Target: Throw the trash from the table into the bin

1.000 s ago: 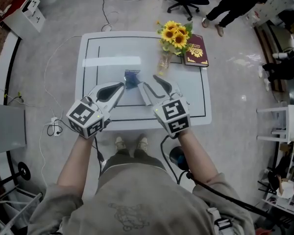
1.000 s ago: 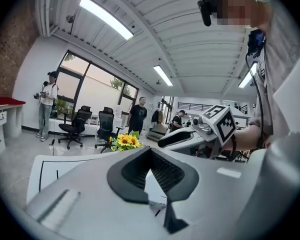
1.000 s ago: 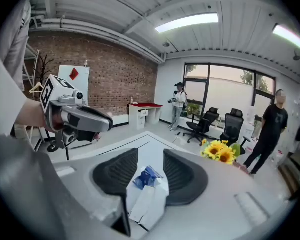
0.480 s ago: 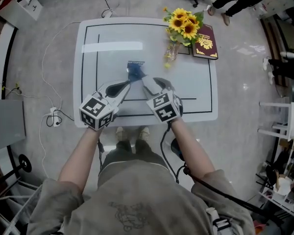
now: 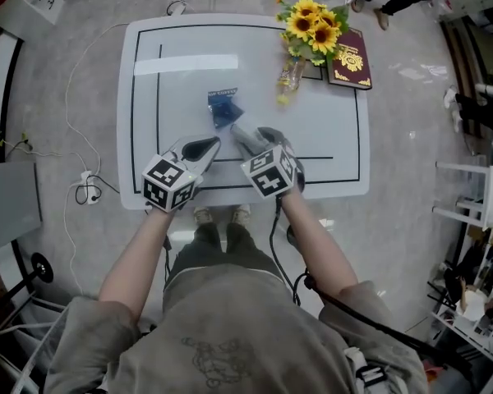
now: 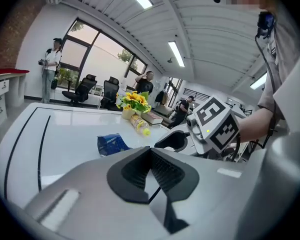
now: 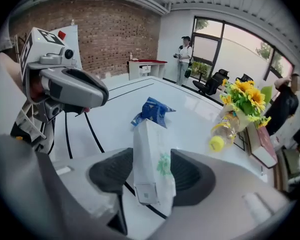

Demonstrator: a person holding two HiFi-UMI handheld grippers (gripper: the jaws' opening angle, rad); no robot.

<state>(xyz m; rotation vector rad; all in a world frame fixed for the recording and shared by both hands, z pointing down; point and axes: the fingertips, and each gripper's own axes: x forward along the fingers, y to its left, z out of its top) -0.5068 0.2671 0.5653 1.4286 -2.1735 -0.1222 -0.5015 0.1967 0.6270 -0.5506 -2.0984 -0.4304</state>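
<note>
Briefly, step in hand: collection of the first item, judged under way and not secure
Right gripper (image 5: 255, 138): low over the white table with a black border line (image 5: 181, 113), pointing steeply down; its jaws had just been opening, and a white paper packet with green print (image 7: 151, 164) stood on edge between them, both pads appearing to touch its sides
Left gripper (image 6: 151, 151): beside the right one at the near edge of the table, jaw tips together, nothing between them
Trash on the table: a crumpled blue foil wrapper (image 5: 223, 107) lay flat just beyond the packet's far end, untouched by either gripper
Other items: a clear plastic bottle with a yellow cap (image 5: 289, 76) lay on its side by a bunch of sunflowers (image 5: 312, 27) and a maroon book (image 5: 351, 58) at the far right corner; whether the bottle counted as trash could not be told
Bin: not seen in any view
Progress: early, in my judgement; nothing appeared to have been binned
Next move calls for: the right jaws to close firmly on the packet before any lift, since a slackening grip risked dropping it; then a carry to the bin, which had first to be found
Follow-up: the left jaws would need to open before taking the wrapper
</note>
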